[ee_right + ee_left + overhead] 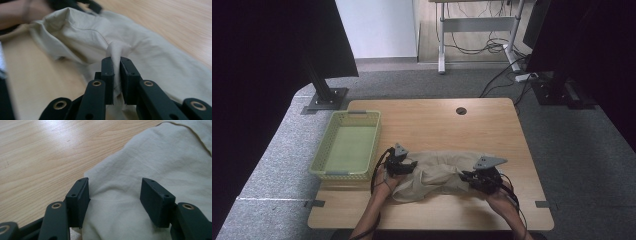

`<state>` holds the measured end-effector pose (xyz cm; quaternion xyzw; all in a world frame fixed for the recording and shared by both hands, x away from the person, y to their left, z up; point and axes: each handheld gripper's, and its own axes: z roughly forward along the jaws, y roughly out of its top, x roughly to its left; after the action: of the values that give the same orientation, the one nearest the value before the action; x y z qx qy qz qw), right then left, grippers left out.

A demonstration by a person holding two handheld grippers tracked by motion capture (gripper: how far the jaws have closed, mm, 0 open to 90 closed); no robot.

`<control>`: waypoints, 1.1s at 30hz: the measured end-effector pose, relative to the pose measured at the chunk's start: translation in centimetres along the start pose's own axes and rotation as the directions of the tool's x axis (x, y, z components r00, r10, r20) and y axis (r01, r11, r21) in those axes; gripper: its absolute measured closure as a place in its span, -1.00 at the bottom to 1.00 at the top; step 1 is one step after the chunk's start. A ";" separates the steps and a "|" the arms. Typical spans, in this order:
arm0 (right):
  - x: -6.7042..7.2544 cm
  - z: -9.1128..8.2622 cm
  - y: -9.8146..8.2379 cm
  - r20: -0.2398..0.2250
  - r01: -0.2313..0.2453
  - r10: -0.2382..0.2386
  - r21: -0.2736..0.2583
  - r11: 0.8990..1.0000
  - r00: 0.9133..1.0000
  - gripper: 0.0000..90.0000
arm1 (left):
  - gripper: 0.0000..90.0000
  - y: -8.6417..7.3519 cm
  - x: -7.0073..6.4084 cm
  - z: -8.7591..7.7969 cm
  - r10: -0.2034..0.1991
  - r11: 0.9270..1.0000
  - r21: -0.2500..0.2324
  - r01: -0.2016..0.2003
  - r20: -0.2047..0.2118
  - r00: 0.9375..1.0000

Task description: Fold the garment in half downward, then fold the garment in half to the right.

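One grip is made so far: my right tongs (117,65) pinch a raised fold of the beige garment (437,172), the pads pressed together on the cloth. My left tongs (113,195) stand spread over the garment's other end, cloth lying between the pads but not squeezed. The garment lies crumpled on the tabletop (432,120), just to the right of the green basket (324,165), which holds nothing yet. I judge the work barely begun: the left grip is not yet closed, and the lifting, straightening or folding is all left.
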<state>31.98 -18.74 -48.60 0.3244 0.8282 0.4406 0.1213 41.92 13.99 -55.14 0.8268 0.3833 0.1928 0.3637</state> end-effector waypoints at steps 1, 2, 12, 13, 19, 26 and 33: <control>0.6 -0.4 -0.3 -0.014 0.013 -0.013 0.001 1.000 1.000 0.74 | -0.11 0.0 0.0 0.0 0.000 1.000 0.000 0.000 0.000 1.000; 1.1 -0.6 -0.7 -0.026 0.027 -0.027 0.012 1.000 0.999 0.68 | -0.12 0.0 0.0 0.0 -0.001 1.000 0.000 0.001 -0.001 1.000; 0.3 -5.0 -2.4 0.064 -0.014 0.019 -0.072 0.997 0.998 0.03 | -0.33 0.4 -0.1 -1.2 -0.019 1.000 -0.008 0.019 -0.023 1.000; -0.1 -4.9 -2.4 0.092 -0.016 0.023 -0.075 0.997 0.996 -0.06 | -0.35 0.4 -0.2 -1.4 -0.025 1.000 -0.009 0.025 -0.025 0.999; -2.0 -2.7 -3.8 0.182 -0.058 0.061 -0.026 0.998 0.981 -0.43 | -0.54 0.2 -0.7 -3.0 -0.068 0.998 0.005 0.069 -0.074 0.995; -2.9 -1.4 -4.7 0.216 -0.069 0.062 0.025 0.997 0.975 -0.64 | -0.73 -0.6 -1.2 -3.7 -0.108 0.993 0.034 0.112 -0.092 0.990; -3.5 -0.9 -4.9 0.235 -0.074 0.063 0.038 0.996 0.970 -0.69 | -0.80 -1.7 -1.0 -2.6 -0.149 0.986 0.062 0.154 -0.083 0.985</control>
<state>32.07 -23.54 -52.38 0.4054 0.8065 0.3837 0.1949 38.87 15.18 -54.75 0.7990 0.4655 0.1836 0.3334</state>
